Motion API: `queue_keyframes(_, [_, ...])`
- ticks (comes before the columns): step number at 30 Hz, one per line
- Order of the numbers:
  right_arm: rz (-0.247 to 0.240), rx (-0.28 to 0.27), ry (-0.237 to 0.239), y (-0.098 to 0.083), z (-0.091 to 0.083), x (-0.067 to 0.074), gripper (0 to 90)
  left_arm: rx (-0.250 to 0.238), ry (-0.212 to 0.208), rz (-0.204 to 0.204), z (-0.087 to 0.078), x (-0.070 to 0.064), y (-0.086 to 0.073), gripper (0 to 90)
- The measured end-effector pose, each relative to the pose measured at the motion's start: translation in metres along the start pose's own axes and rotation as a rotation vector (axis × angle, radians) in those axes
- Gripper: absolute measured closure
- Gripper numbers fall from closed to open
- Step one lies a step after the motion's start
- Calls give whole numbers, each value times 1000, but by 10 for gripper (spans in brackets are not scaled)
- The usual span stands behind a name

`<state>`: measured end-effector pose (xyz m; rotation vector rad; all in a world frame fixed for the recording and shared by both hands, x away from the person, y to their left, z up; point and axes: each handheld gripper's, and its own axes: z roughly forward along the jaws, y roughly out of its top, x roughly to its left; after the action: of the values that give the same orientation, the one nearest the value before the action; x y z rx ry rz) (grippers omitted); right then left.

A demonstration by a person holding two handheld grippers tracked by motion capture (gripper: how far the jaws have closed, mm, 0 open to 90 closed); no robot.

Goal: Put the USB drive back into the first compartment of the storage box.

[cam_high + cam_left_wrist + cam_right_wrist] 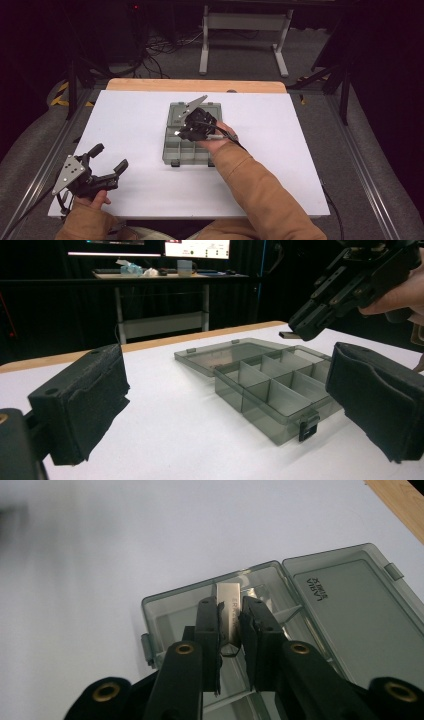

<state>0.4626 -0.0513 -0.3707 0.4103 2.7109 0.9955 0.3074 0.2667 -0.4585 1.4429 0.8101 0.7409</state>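
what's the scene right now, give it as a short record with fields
setting: white table with a wooden far edge
box: grey see-through compartment box, lid open and lying flat behind it
right gripper: above the box, shut on a small silver metal piece
left gripper: open, holding nothing, low near the table's front left corner, apart from the box
compartments: the ones in view look empty
latch: on the box's front wall, undone

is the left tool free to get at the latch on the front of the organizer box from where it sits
Probably yes. The left tool is open and holds nothing, with bare table between it and the latch. The right tool, over the compartments farther back, doesn't block it.
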Motion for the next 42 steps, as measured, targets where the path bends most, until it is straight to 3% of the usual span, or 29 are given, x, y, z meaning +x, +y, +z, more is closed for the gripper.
queue_keyframes(17, [59,-6,-46,5,22,-13,786,1,0,-3,0,0,0,40])
queue_keyframes(42, [102,4,-47,2,52,-23,786,0,-2,2,0,1,0,40])
